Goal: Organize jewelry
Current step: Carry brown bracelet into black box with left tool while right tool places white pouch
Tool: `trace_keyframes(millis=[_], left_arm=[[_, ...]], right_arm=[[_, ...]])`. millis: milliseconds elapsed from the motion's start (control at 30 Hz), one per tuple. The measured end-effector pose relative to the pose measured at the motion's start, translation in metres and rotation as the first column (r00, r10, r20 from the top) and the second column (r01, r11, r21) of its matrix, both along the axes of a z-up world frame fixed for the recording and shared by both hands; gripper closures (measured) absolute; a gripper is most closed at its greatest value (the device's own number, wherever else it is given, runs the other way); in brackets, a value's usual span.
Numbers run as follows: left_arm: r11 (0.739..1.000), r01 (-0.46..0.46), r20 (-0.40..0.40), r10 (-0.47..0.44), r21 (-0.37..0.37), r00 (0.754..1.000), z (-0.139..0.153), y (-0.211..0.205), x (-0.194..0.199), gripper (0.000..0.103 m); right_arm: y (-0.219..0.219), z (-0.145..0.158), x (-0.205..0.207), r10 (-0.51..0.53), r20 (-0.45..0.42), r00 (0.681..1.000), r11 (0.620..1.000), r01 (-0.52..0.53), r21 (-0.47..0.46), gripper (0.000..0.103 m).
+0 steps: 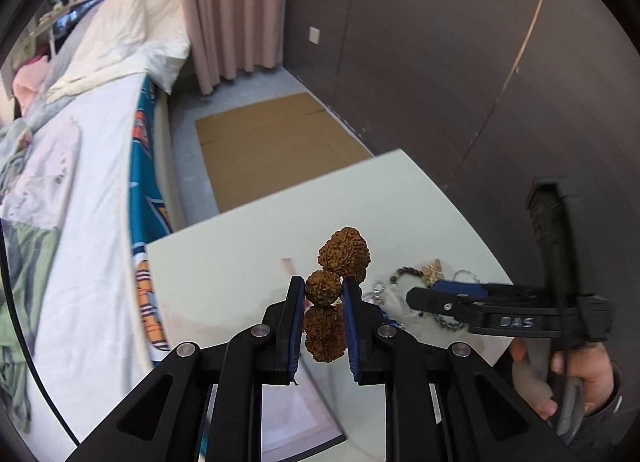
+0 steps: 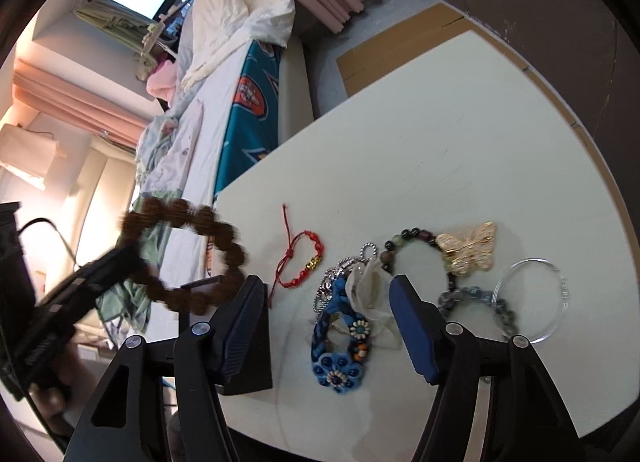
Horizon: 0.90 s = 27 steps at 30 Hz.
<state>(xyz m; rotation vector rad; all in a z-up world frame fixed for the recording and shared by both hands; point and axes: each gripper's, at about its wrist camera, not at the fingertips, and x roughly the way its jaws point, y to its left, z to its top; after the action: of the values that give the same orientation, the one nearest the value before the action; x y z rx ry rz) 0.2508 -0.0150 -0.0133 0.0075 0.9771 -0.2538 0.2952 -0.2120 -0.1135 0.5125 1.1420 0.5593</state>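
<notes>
The left gripper (image 1: 323,294) has its blue-padded fingers (image 1: 295,326) closed on a brown seed bracelet (image 1: 324,289): one knobbly bead is pinched between the pads, with further beads showing above and below it. In the right wrist view the bracelet (image 2: 188,258) shows as a full loop, blurred, held in the air off the left edge of the worktop (image 2: 440,134), in front of the bed (image 2: 224,110).

The right gripper (image 2: 326,304) is wide open and holds nothing; its fingers (image 2: 412,326) hang over the jewelry heaped on the worktop. Between them lie a blue braided band with beaded flowers (image 2: 340,346), a piece of white fabric (image 2: 370,294) across its top, and a silver chain (image 2: 332,278) just to the left. A red cord bracelet (image 2: 300,266) lies apart, further left. Beyond the right finger a dark bead bracelet (image 2: 404,242) touches a gold butterfly brooch (image 2: 468,252). Right of that, a grey bead bracelet (image 2: 480,298) sits beside a clear bangle (image 2: 532,298). A dark box (image 2: 248,346) stands at the near left edge of the worktop, partly behind the left finger.

Flat cardboard (image 1: 272,150) lies on the floor between bed and wall.
</notes>
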Motion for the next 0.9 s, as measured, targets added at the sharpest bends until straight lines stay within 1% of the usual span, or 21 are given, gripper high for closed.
trace_keyframes(millis=[33, 100, 167, 267, 333, 367, 400, 433, 500, 700, 833, 900], left_arm=[[1.0, -0.009, 0.005, 0.009, 0.0, 1.0, 0.002, 0.005, -0.001, 0.084], [1.0, -0.024, 0.011, 0.024, -0.002, 1.0, 0.004, 0.015, -0.005, 0.084], [0.999, -0.04, 0.017, 0.04, -0.003, 0.999, 0.006, 0.024, -0.008, 0.084], [0.998, -0.055, 0.022, 0.055, -0.004, 0.998, 0.006, 0.035, -0.013, 0.084], [0.998, -0.062, 0.022, 0.063, -0.008, 0.998, 0.006, 0.041, -0.015, 0.084], [0.998, -0.066, 0.022, 0.066, -0.01, 0.998, 0.005, 0.042, -0.015, 0.084], [0.997, -0.07, 0.021, 0.07, -0.012, 0.997, 0.005, 0.044, -0.015, 0.084], [0.997, -0.074, 0.021, 0.074, -0.014, 0.997, 0.005, 0.045, -0.016, 0.084], [0.997, -0.08, 0.022, 0.08, -0.02, 0.997, 0.006, 0.049, -0.017, 0.084], [0.996, -0.089, 0.036, 0.09, -0.026, 0.995, 0.012, 0.06, -0.029, 0.084], [0.994, -0.105, 0.043, 0.106, -0.024, 0.993, 0.015, 0.07, -0.038, 0.084], [0.993, -0.113, 0.039, 0.114, -0.025, 0.993, 0.015, 0.075, -0.043, 0.084]], right_arm=[[0.003, -0.003, 0.001, 0.005, -0.008, 1.0, 1.0, -0.005, -0.005, 0.04], [0.011, -0.007, 0.004, 0.022, -0.019, 1.0, 0.999, -0.022, -0.024, 0.049], [0.016, -0.012, 0.004, 0.029, -0.026, 0.999, 0.998, -0.03, -0.056, 0.052], [0.02, -0.02, 0.007, 0.011, -0.039, 0.999, 0.99, -0.017, -0.141, 0.053], [0.021, -0.025, 0.007, 0.006, -0.052, 0.999, 0.986, -0.015, -0.163, 0.07], [0.022, -0.028, 0.008, 0.011, -0.064, 0.998, 0.986, -0.022, -0.166, 0.096], [0.022, -0.03, 0.008, 0.015, -0.072, 0.997, 0.986, -0.026, -0.163, 0.1], [0.022, -0.029, 0.008, 0.01, -0.067, 0.998, 0.987, -0.021, -0.16, 0.1], [0.018, -0.019, 0.004, -0.003, -0.021, 1.0, 0.988, 0.0, -0.156, 0.1], [0.015, 0.026, -0.015, 0.007, 0.114, 0.994, 1.0, -0.005, -0.015, 0.1], [0.019, 0.046, -0.027, 0.029, 0.165, 0.986, 0.996, -0.042, 0.075, 0.1], [0.025, 0.052, -0.033, 0.044, 0.184, 0.982, 0.993, -0.064, 0.101, 0.1]])
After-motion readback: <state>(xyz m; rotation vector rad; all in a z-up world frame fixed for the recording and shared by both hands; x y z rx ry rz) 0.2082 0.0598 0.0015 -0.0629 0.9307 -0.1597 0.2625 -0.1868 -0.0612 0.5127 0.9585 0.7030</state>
